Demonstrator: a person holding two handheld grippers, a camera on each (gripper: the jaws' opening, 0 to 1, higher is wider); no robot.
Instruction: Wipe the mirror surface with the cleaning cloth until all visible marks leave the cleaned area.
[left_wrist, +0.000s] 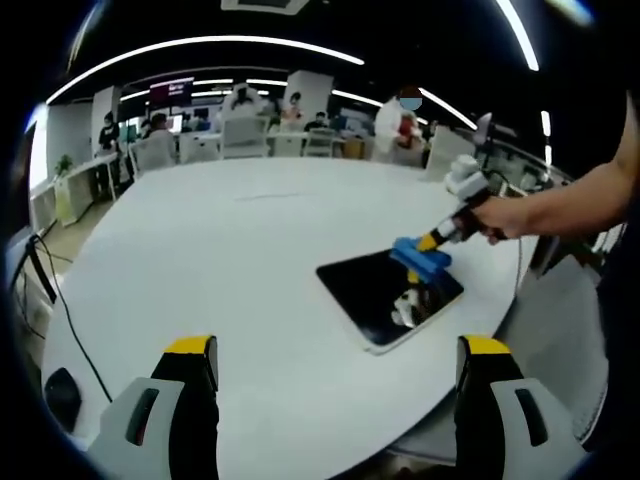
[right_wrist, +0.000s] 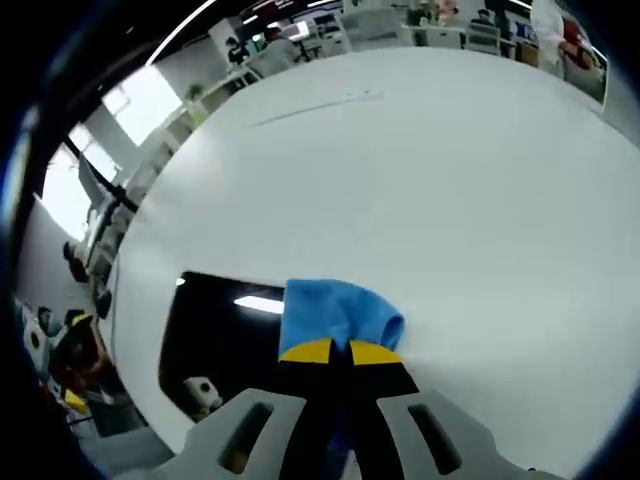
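The mirror, a dark, glossy rounded rectangle, lies flat on the white table. The right gripper, jaws pinched tight on the soft blue cloth, presses it at the mirror's edge. The left gripper view shows the person's hand reaching in. The left gripper hovers wide apart, holding nothing.

Right gripper presses blue cloth onto mirror; marks seemingly indistinct.
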